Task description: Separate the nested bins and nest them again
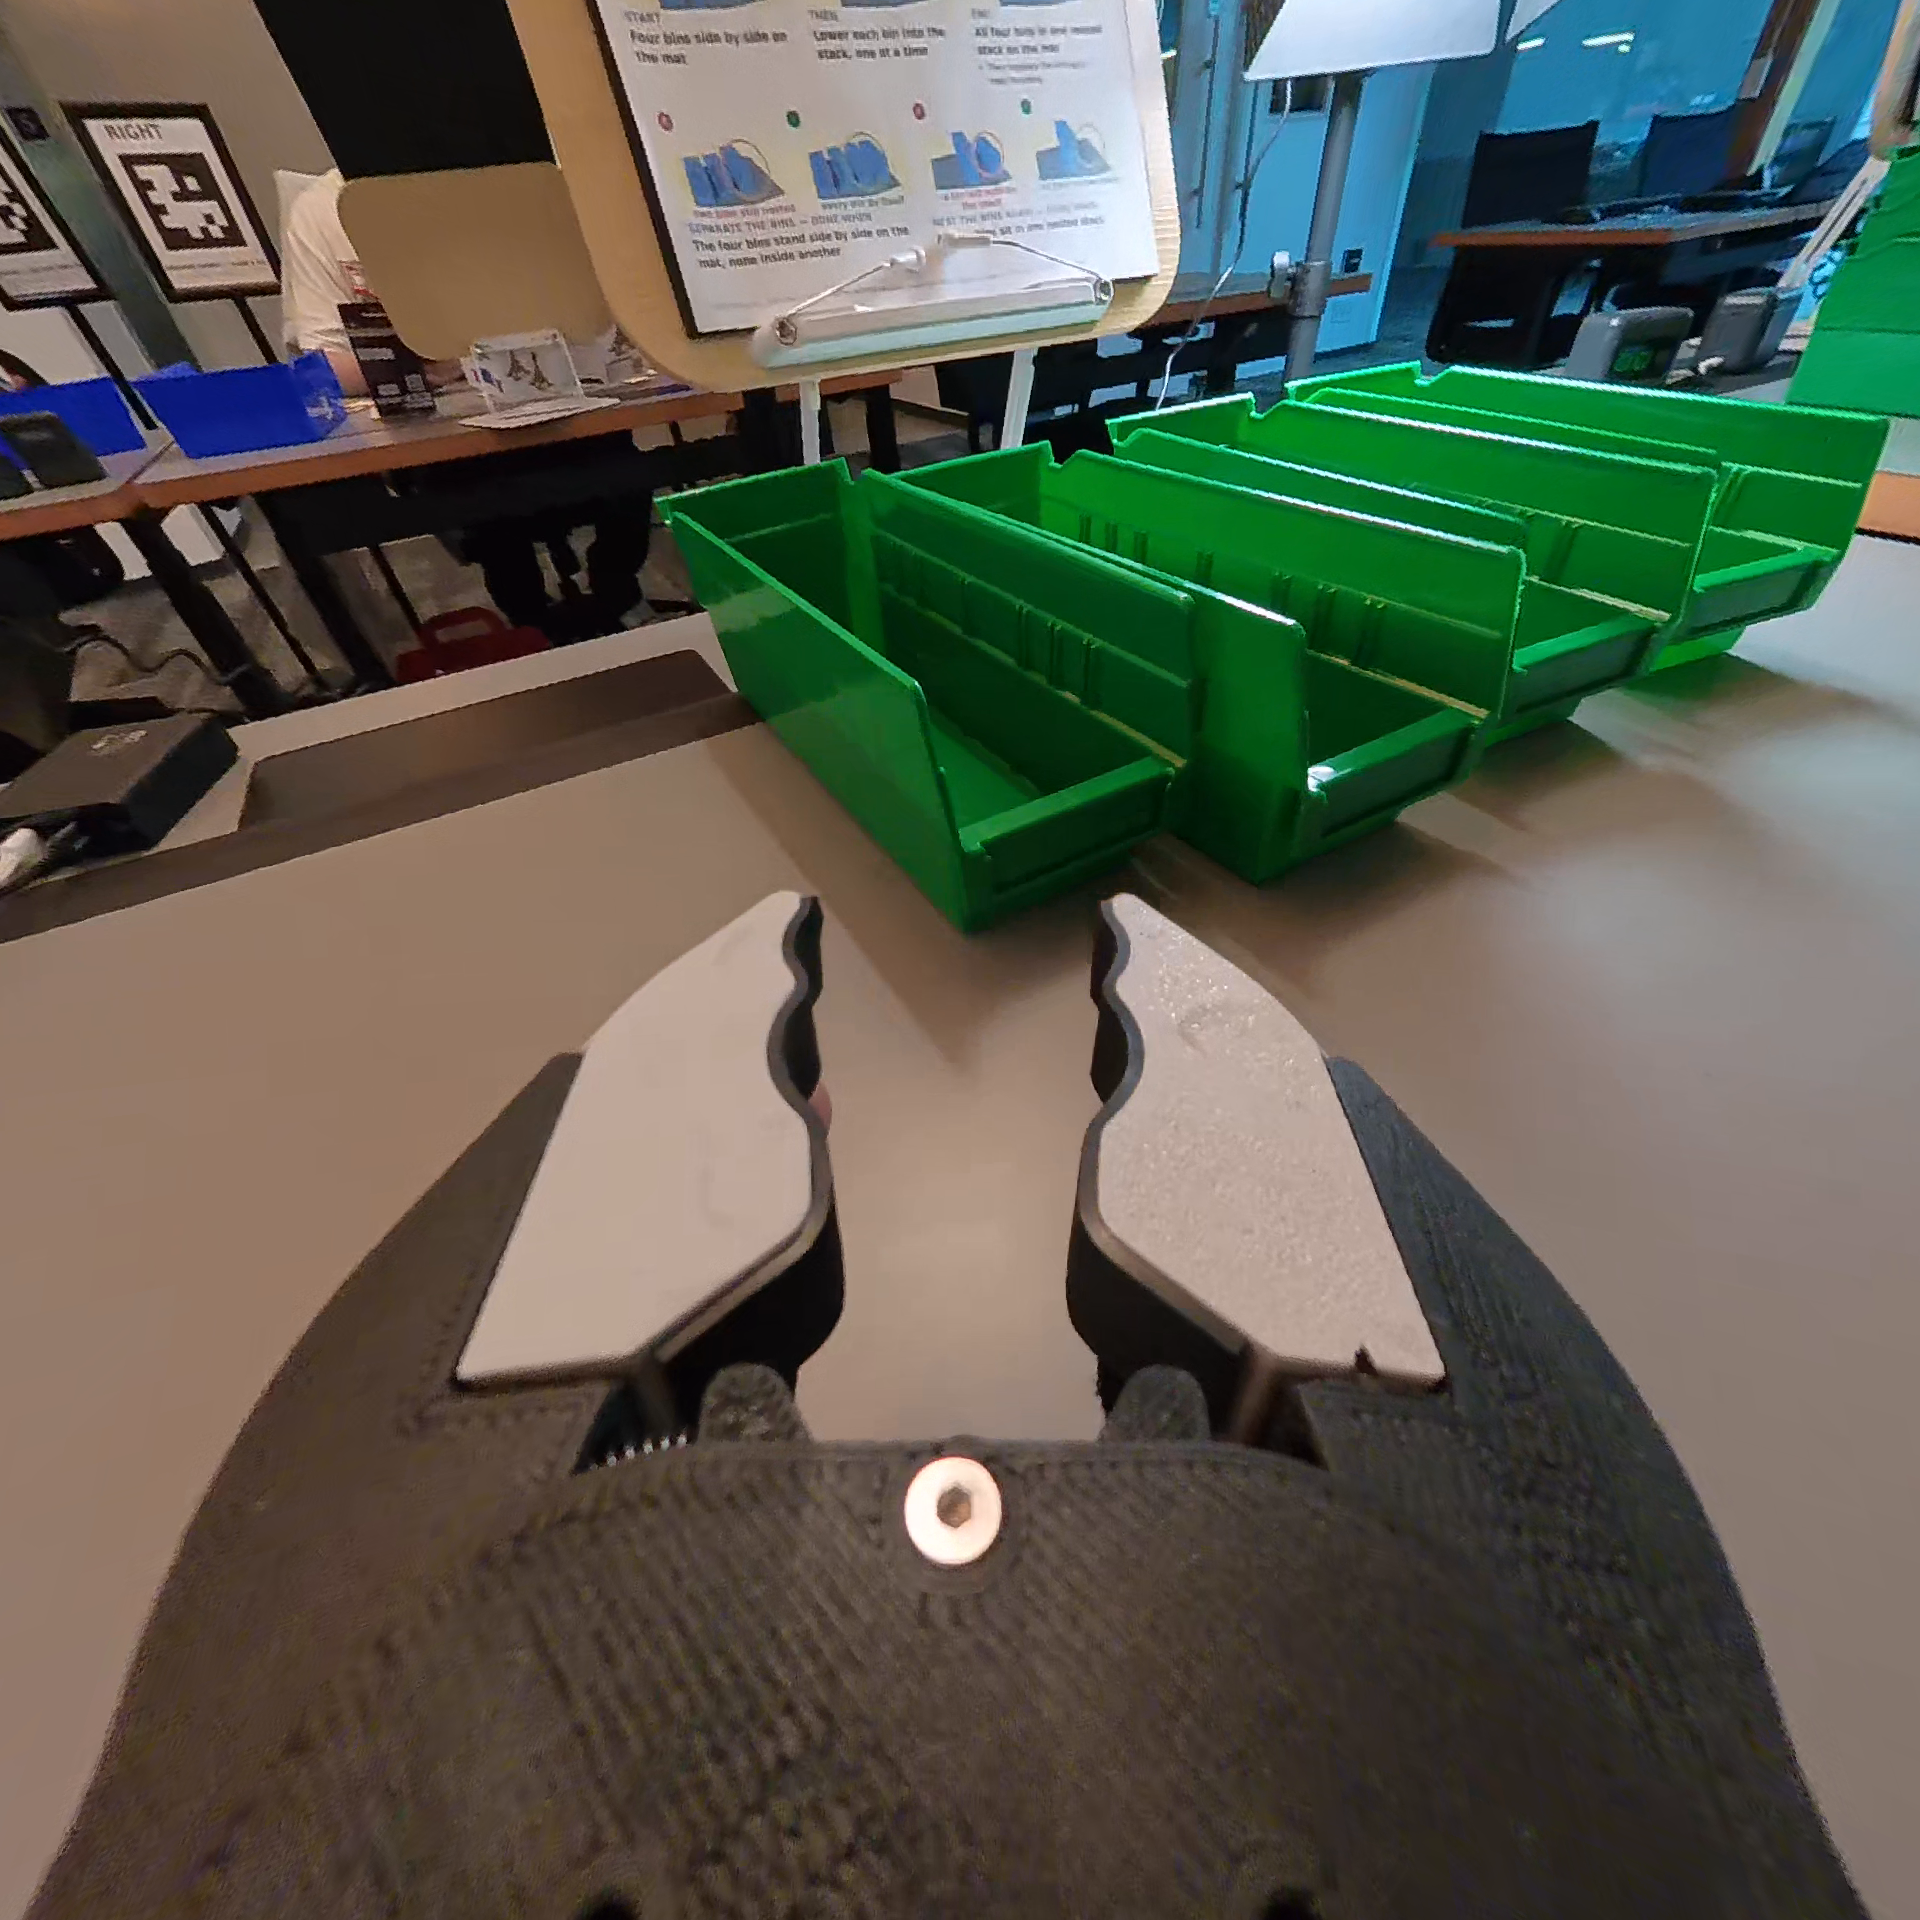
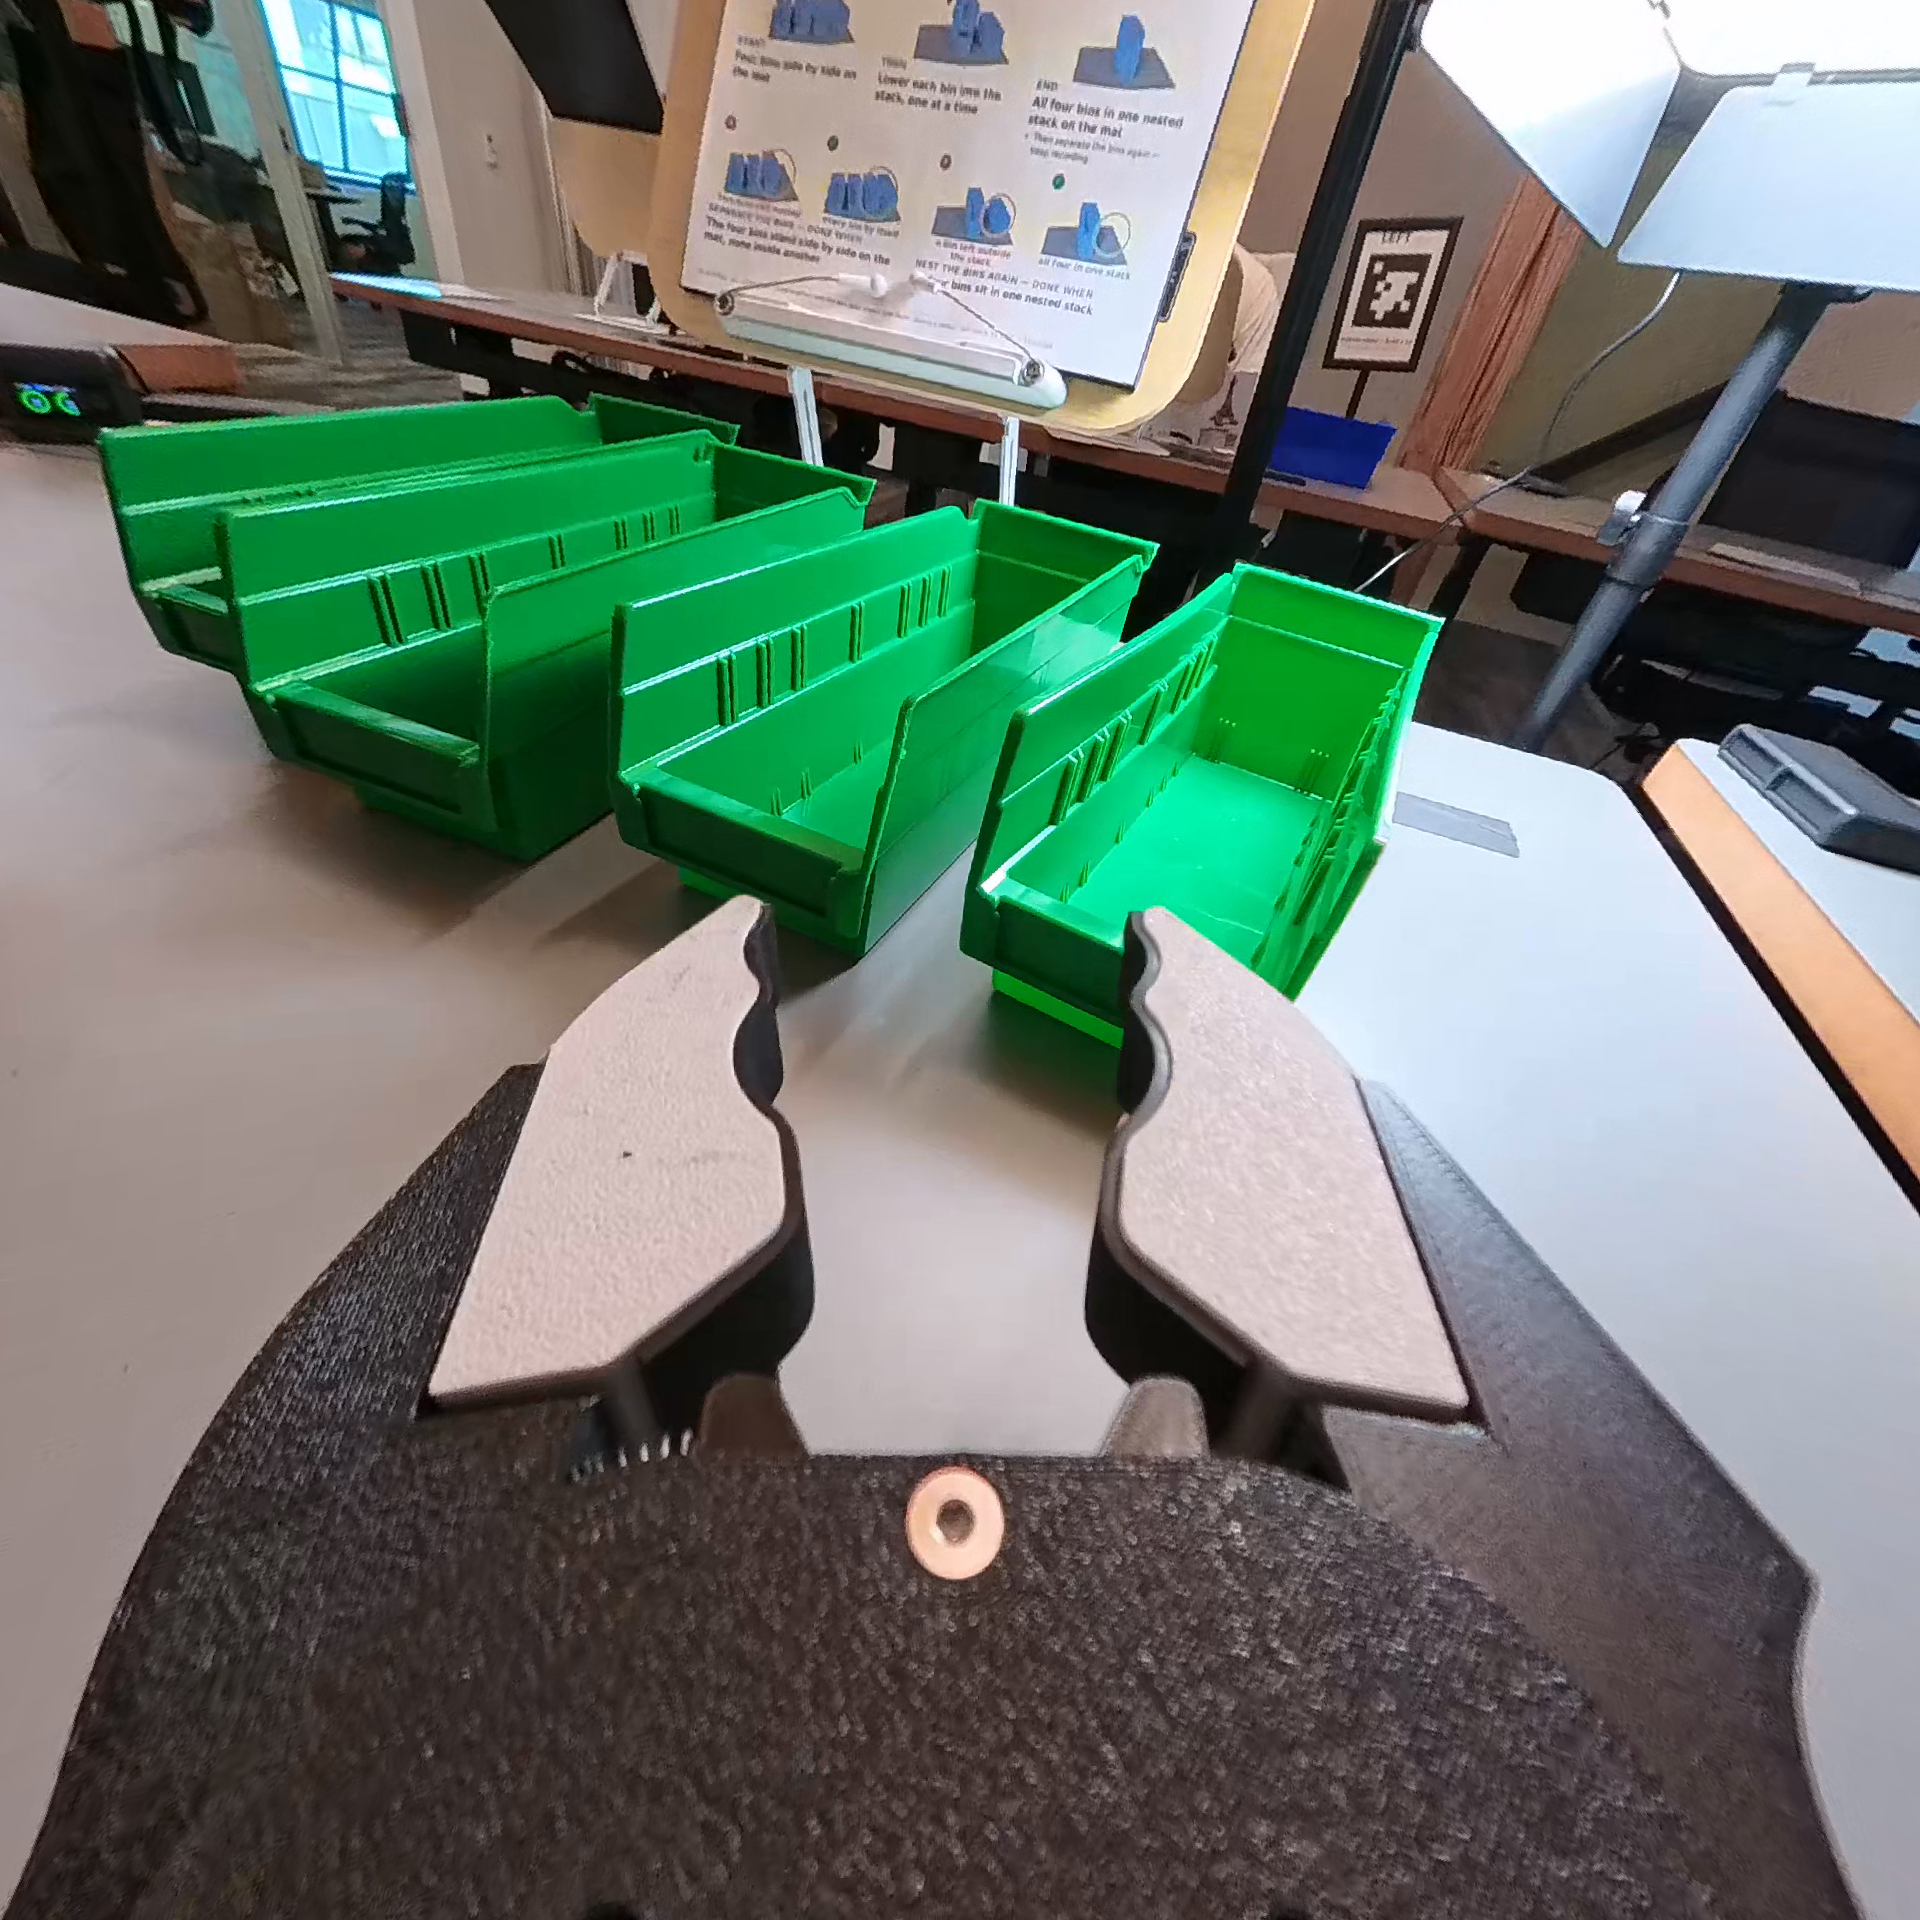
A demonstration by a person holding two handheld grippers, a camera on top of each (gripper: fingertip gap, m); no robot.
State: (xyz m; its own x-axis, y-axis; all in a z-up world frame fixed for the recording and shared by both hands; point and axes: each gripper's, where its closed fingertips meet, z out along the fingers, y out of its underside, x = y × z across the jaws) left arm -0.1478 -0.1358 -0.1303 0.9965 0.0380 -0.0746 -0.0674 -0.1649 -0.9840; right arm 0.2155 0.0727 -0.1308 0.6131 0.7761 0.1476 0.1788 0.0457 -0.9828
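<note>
Several green plastic bins stand side by side in a row on the grey table, none inside another. In the left wrist view the nearest bin [image 1: 935,707] is just beyond my left gripper [image 1: 956,925], which is open and empty over the table. The others [image 1: 1351,644] run off to the right. In the right wrist view the rightmost bin [image 2: 1195,810] lies just ahead of my right gripper [image 2: 951,935], which is open and empty. A second bin [image 2: 831,727] and further bins [image 2: 447,644] stand to its left.
A clipboard with an instruction sheet [image 1: 894,156] stands on a stand behind the bins; it also shows in the right wrist view [image 2: 956,177]. The table's left edge has a dark strip [image 1: 468,748]. A second table [image 2: 1787,914] adjoins on the right. Blue bins [image 1: 239,405] sit on a far desk. Spacing between my two grippers at the tips: around 40 cm.
</note>
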